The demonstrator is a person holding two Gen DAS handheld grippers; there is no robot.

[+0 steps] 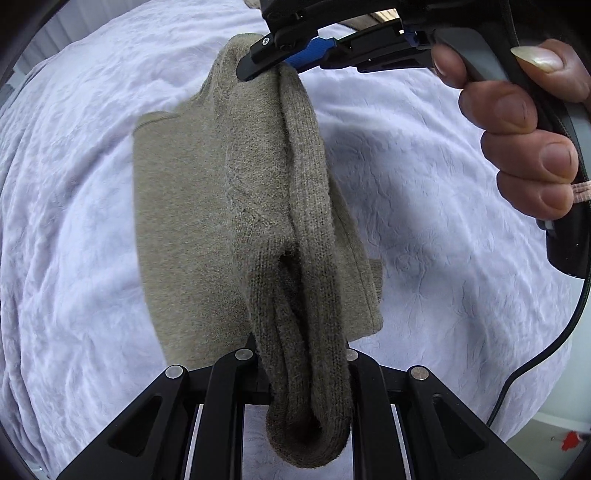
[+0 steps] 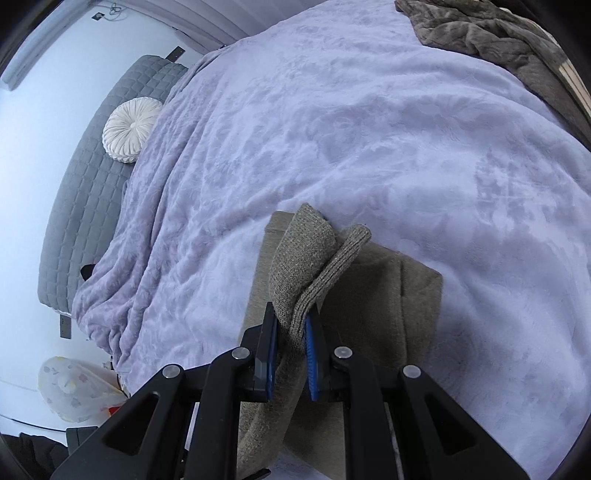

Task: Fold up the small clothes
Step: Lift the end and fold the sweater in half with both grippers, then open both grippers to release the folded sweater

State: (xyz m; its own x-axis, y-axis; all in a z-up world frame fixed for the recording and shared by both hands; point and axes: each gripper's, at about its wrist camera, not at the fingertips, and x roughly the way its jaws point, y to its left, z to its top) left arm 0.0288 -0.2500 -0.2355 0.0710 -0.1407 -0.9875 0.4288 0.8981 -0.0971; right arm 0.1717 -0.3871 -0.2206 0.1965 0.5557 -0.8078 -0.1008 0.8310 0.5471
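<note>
An olive knit garment hangs as a folded ridge between my two grippers, while its lower layer lies flat on the lavender bedspread. At the bottom of the left wrist view my left gripper is shut on one end of the ridge, and the cloth hides its pads. My right gripper pinches the other end at the top, held by a person's hand. In the right wrist view the right gripper has its blue pads pressed on a bunched fold of the garment.
A brown fuzzy blanket lies at the bed's far right corner. A white round cushion rests on a grey quilted pad beyond the bed's left edge. A white patterned bag sits on the floor at lower left.
</note>
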